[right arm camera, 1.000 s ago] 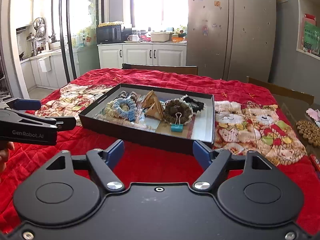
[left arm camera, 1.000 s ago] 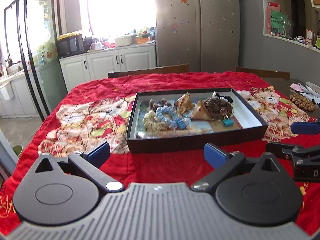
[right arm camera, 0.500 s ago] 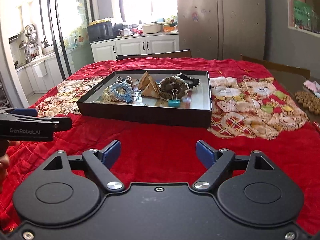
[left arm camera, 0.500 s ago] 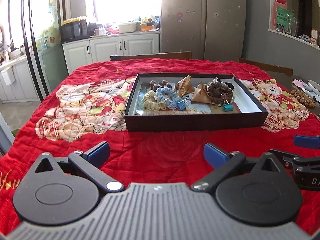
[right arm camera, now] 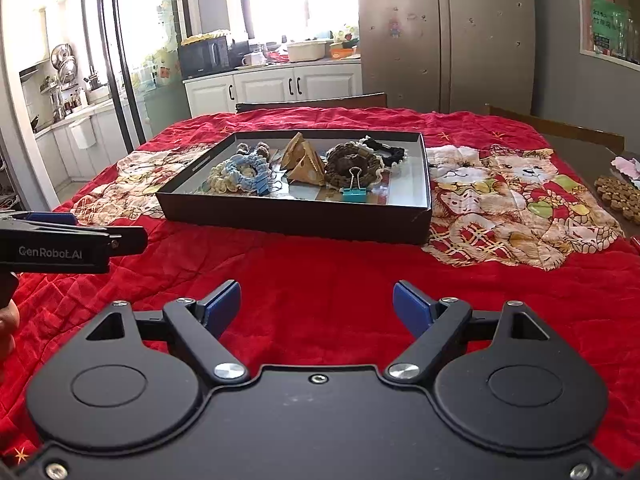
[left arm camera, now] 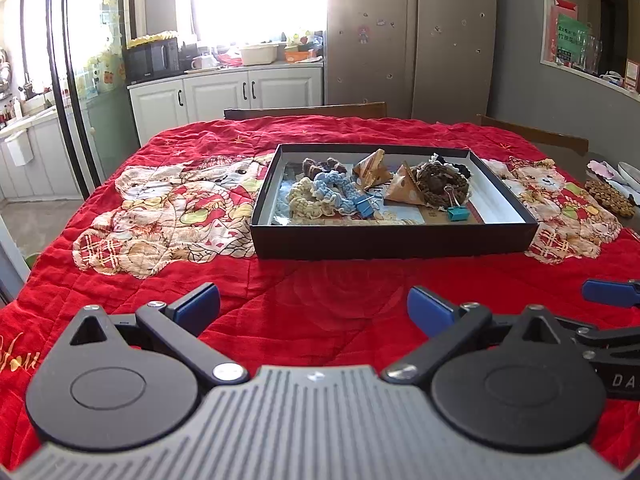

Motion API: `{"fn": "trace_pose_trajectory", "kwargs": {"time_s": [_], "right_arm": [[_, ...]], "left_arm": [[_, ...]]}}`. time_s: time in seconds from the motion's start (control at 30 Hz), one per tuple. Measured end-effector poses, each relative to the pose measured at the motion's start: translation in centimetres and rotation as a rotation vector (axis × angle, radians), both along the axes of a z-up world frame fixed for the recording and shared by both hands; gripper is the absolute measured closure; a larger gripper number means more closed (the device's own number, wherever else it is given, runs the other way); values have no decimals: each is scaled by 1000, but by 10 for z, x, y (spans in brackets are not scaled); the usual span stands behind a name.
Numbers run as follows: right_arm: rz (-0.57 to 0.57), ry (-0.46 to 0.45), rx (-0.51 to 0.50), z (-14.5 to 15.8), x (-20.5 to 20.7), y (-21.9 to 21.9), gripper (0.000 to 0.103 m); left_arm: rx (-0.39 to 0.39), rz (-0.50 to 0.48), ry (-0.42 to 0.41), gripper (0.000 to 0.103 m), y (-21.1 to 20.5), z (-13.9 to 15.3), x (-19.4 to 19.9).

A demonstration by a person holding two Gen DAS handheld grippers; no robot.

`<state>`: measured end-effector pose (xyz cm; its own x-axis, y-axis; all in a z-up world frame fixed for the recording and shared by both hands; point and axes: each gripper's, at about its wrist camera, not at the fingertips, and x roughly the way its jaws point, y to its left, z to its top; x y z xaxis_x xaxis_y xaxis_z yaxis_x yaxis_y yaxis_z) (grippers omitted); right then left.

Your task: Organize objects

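A shallow black box [left arm camera: 394, 246] sits mid-table on the red quilt. It holds a blue scrunchie [left arm camera: 336, 186], a cream scrunchie [left arm camera: 306, 200], a brown scrunchie [left arm camera: 442, 184], two tan triangular pouches [left arm camera: 406, 186], a blue binder clip [left arm camera: 365, 205] and a teal binder clip [left arm camera: 458, 212]. My left gripper [left arm camera: 314, 308] is open and empty over bare quilt, short of the box. My right gripper [right arm camera: 317, 306] is also wide open and empty, short of the box's [right arm camera: 296, 224] near wall. Each gripper shows side-on at the edge of the other's view.
The red bear-print quilt [right arm camera: 512, 208] covers the whole table. A brown beaded mat [left arm camera: 610, 198] lies at the right edge. Wooden chair backs [left arm camera: 306, 111] stand behind the far side. White cabinets and a grey fridge line the back of the room.
The right gripper has sunk a little and its fingers have spread slightly wider. Both views have rolled level. The box and its contents have not moved.
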<state>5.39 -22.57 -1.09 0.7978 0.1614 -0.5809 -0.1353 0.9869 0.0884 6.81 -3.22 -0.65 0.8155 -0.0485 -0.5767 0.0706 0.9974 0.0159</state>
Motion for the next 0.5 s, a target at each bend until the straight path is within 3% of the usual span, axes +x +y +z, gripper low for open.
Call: {"fn": "trace_pose_trajectory", "kwargs": {"time_s": [0.37, 0.5], "right_arm": [[10, 7, -2, -2, 1, 1, 20], [6, 13, 6, -5, 2, -1, 20]], "left_arm": [[13, 9, -3, 0, -2, -3, 1], [-15, 2, 9, 0, -1, -5, 4]]}}
